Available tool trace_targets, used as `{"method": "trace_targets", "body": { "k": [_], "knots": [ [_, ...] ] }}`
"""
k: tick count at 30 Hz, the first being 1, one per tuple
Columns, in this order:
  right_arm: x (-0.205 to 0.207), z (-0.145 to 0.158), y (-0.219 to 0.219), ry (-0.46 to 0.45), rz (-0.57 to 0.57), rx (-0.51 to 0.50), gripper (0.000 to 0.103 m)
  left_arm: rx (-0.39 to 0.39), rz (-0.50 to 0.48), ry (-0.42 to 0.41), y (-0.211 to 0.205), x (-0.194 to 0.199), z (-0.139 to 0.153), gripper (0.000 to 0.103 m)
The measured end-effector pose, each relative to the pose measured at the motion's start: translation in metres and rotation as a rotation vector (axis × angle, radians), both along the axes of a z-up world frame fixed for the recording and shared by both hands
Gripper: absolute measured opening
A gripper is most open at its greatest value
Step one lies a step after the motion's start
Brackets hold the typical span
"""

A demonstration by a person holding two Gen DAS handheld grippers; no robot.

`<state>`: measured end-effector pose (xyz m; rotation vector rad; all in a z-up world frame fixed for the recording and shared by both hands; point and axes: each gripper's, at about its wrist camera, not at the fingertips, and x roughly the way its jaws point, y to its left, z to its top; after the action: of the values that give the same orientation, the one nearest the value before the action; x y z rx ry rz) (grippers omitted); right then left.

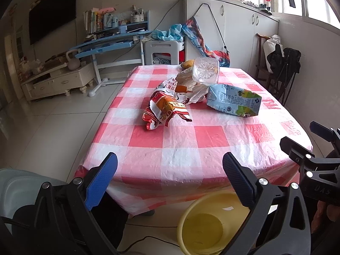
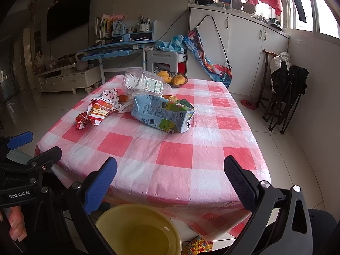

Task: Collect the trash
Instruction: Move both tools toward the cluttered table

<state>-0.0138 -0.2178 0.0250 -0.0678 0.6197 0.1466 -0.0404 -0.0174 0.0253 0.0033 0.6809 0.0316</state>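
Observation:
On the red-and-white checked table (image 1: pixel 180 140) (image 2: pixel 170 155) lies trash: a crumpled red and orange snack wrapper (image 1: pixel 163 110) (image 2: pixel 95 112), a crushed blue milk carton (image 1: pixel 233 102) (image 2: pixel 163 114), a clear plastic bottle (image 1: pixel 205 70) (image 2: pixel 146 82) on its side and a white wrapper (image 1: pixel 191 85). A yellow bin (image 1: pixel 210 221) (image 2: pixel 138 231) stands on the floor below the table's near edge. My left gripper (image 1: pixel 170 176) is open and empty above the near edge. My right gripper (image 2: pixel 170 180) is open and empty beside it, and also shows in the left wrist view (image 1: pixel 301 140).
A basket of yellow fruit (image 2: pixel 172 78) sits at the table's far end. Beyond stand a blue desk (image 1: pixel 112 42), white stool (image 1: pixel 161 51) and white cabinets (image 1: pixel 240 21). Folded black chairs (image 2: pixel 286 93) lean at the right wall. Cables run across the floor.

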Motion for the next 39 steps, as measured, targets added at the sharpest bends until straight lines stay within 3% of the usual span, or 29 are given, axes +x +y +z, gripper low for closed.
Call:
{"method": "trace_targets", "body": {
  "k": [39],
  "knots": [
    [-0.0012,-0.0047,0.0025,0.021,0.006,-0.017,0.097,-0.010,0.009,0.003,0.0055,0.0011,-0.0040,0.096]
  ]
}}
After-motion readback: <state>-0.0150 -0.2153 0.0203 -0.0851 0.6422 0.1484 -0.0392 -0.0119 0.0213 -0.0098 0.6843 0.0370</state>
